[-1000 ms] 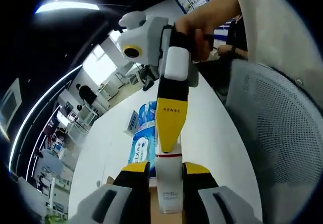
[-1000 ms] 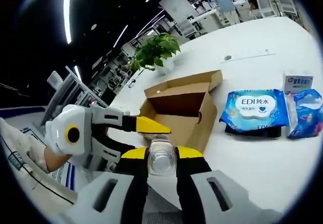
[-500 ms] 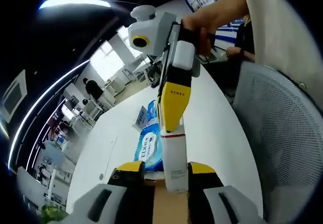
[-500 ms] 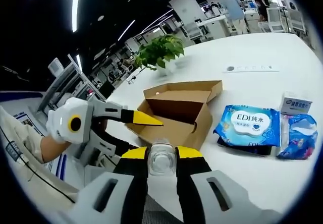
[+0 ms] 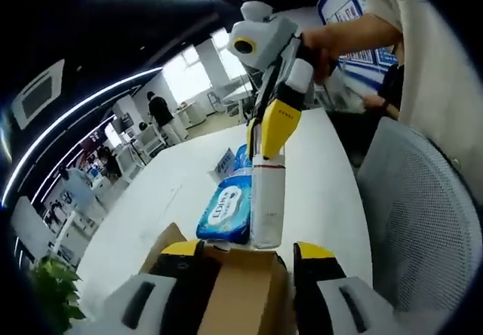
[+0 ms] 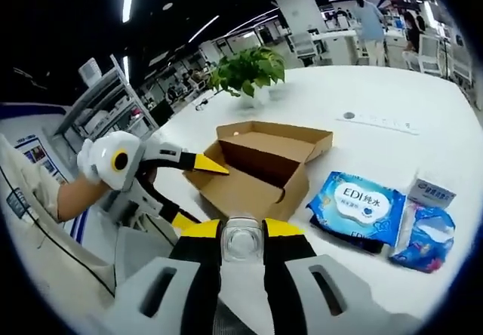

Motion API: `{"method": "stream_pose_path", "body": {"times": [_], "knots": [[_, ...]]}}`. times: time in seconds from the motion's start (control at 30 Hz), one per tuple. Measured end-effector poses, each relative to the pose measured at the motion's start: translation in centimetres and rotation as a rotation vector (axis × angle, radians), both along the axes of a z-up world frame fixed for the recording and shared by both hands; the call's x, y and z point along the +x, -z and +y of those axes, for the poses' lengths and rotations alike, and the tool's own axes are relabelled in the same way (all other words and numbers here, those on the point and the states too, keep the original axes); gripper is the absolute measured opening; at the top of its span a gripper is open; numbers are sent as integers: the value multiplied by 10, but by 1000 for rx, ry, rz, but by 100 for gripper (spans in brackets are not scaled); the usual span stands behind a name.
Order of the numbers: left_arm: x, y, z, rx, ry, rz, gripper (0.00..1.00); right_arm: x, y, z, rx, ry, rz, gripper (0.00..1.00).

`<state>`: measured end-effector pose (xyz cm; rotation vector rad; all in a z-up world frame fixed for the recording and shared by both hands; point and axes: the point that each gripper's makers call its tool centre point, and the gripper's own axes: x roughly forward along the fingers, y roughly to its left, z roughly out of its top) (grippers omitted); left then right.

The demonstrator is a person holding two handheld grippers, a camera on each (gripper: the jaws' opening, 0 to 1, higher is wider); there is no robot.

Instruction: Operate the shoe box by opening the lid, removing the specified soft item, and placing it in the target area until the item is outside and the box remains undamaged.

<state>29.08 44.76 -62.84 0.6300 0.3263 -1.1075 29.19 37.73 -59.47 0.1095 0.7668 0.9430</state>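
A white bottle (image 5: 268, 199) hangs upright with my right gripper (image 5: 269, 154) shut on its top; in the right gripper view its end (image 6: 241, 243) sits between that gripper's (image 6: 241, 229) yellow jaws. The brown cardboard shoe box (image 6: 260, 165) stands open on the white table, its lid (image 6: 306, 135) folded back. My left gripper (image 5: 247, 250) is open, and a box wall (image 5: 241, 290) shows between its jaws. In the right gripper view the left gripper (image 6: 198, 193) comes in from the left, its jaws spread at the box's near corner, apart from the bottle.
A blue wipes pack (image 6: 355, 207) lies right of the box, also visible past the bottle (image 5: 223, 214). A small white carton (image 6: 430, 194) and a blue packet (image 6: 423, 241) lie further right. A potted plant (image 6: 253, 71) stands behind the box. A mesh chair (image 5: 423, 222) is close by.
The left gripper's jaws have spread wider and the bottle no longer sits between them. The right gripper still holds the bottle, now further from the left gripper. Both cameras shifted.
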Motion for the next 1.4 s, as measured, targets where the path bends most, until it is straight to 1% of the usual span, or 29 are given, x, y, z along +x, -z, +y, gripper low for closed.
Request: {"method": "stream_pose_path", "body": {"times": [0.1,0.23,0.4,0.47,0.63,0.83,1.03,1.1,1.2,1.27,1.4], "knots": [[-1,0,5,-38,-42,43,50,1,-2,-3,-29,-35,-20,17],[1,-2,13,-75,-91,81,56,4,-5,-6,-83,-99,-55,17],[5,-7,25,-154,-180,146,62,12,-7,-11,-154,-178,-106,17],[6,-8,29,-163,-198,156,65,15,-8,-12,-169,-195,-114,17],[6,-11,42,-205,-263,187,69,24,-9,-19,-230,-270,-148,18],[4,-13,57,-221,-323,196,74,36,-9,-26,-295,-356,-189,18],[3,-15,78,-240,-390,201,78,49,-13,-29,-335,-438,-238,18],[3,-16,84,-241,-408,202,80,52,-16,-27,-340,-452,-248,18],[2,-17,94,-244,-436,201,82,59,-18,-26,-366,-509,-293,18],[2,-18,101,-247,-459,203,84,63,-19,-26,-373,-526,-306,18],[1,-22,113,-263,-500,201,87,74,-21,-27,-409,-585,-353,18]]}}
